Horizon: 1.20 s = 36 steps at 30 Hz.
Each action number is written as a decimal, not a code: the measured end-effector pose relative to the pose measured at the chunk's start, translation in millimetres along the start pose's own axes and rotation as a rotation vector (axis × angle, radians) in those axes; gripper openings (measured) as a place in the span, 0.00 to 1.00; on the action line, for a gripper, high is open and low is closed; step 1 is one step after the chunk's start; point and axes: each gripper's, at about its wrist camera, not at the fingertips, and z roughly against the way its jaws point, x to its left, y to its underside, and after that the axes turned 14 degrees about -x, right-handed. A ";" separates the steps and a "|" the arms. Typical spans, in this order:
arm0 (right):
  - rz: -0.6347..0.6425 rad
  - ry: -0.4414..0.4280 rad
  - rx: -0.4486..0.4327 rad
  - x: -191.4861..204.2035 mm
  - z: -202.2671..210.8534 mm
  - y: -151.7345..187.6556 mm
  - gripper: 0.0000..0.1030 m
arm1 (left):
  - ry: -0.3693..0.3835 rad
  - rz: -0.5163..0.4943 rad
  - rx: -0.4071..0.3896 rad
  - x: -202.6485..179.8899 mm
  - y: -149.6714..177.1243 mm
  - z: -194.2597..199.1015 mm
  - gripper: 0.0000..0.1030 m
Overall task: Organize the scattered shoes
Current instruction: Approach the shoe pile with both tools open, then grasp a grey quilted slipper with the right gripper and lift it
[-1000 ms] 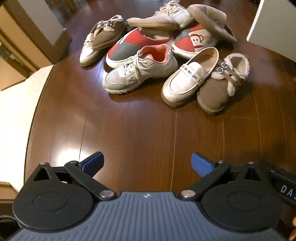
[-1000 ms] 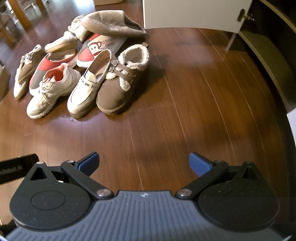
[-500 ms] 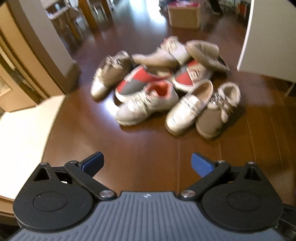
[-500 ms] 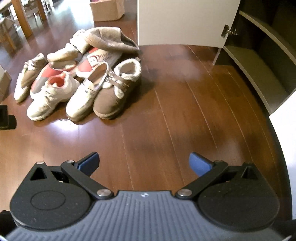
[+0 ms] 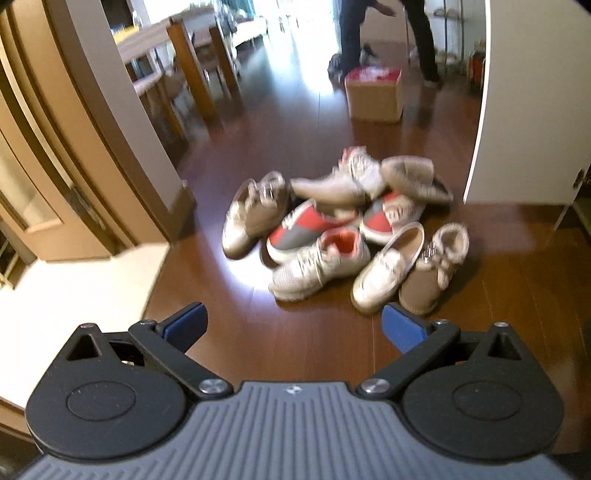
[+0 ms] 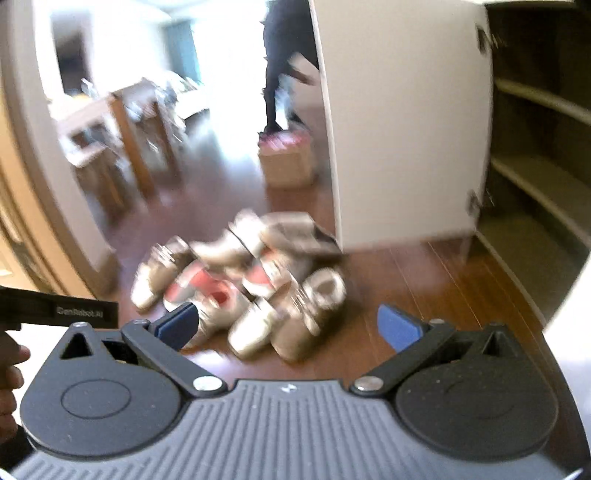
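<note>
Several shoes lie heaped on the dark wood floor ahead. Nearest in the left wrist view are a white sneaker with an orange lining (image 5: 319, 266), a cream loafer (image 5: 388, 271) and a brown fur-lined shoe (image 5: 434, 275). Behind them sit red-and-grey slip-ons (image 5: 306, 230) and a grey boot (image 5: 415, 177). My left gripper (image 5: 293, 326) is open and empty, well short of the pile. The right wrist view is blurred; the pile (image 6: 243, 284) lies ahead left. My right gripper (image 6: 288, 326) is open, holding nothing.
An open white cabinet door (image 6: 402, 122) stands right of the pile, with dark shelves (image 6: 535, 177) beyond it. A cardboard box (image 5: 375, 94) and a person's legs (image 5: 351, 33) are farther back. A wooden table and chairs (image 5: 177, 74) stand at the left. Pale tile (image 5: 74, 291) borders the wood.
Both grippers have tilted up and pulled back, so the pile sits farther off and the room behind shows. The shoes have not moved. Both stay open.
</note>
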 end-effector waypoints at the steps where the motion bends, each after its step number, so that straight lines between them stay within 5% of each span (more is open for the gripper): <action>1: 0.002 -0.014 0.006 -3.8 -4.3 -3.0 0.99 | -0.001 -0.007 -0.011 3.5 -4.3 1.2 0.99; 8: -0.104 -0.093 0.207 -19.3 -72.8 15.8 0.95 | -0.040 -0.046 0.035 24.0 -17.6 -41.6 0.99; 14: 0.015 -0.179 0.309 -11.0 -97.5 24.1 0.94 | -0.008 -0.146 0.105 31.6 -25.6 -100.5 0.99; 18: 0.137 -0.252 0.290 1.7 -113.9 6.3 0.94 | 0.045 -0.189 0.119 32.7 -36.5 -141.9 0.99; 22: 0.395 -0.337 0.245 29.7 -157.9 -0.1 0.94 | 0.100 -0.210 0.073 23.7 -31.9 -179.6 0.99; 26: 0.608 -0.339 0.181 44.9 -222.1 33.7 0.94 | 0.136 -0.147 0.104 21.6 -23.1 -242.6 0.99; 32: 0.733 -0.305 0.128 37.9 -323.7 93.9 0.83 | 0.159 -0.106 0.182 17.8 10.5 -299.2 0.99; 36: 0.894 -0.243 0.004 51.5 -397.1 123.5 0.79 | 0.174 -0.079 0.234 15.3 32.8 -336.9 0.99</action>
